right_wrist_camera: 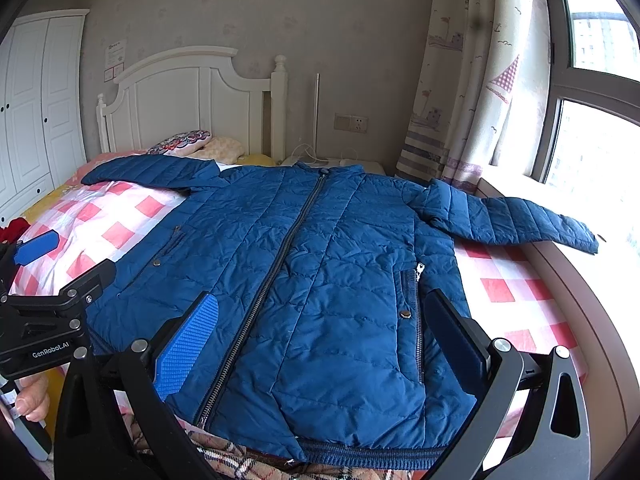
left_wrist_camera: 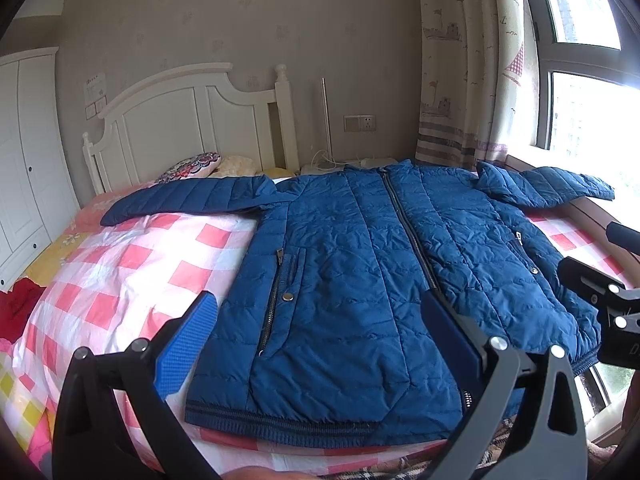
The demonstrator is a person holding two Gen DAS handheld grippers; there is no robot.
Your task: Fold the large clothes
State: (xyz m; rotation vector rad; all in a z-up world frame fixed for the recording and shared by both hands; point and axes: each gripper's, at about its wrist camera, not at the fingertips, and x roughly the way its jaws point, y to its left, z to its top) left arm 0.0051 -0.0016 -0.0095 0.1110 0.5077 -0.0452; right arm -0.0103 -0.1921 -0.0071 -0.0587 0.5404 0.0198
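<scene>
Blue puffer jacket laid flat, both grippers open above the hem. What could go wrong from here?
1. The right sleeve lies out over the window ledge; it may drag or catch when folded in.
2. The puffer jacket is thick and slick; the right gripper or left gripper might pinch only the top layer.
3. The hem sits at the edge of the bed, so the jacket could slide off.

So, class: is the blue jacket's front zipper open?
No, the blue jacket lies flat with its front zipper closed from hem to collar.
</scene>
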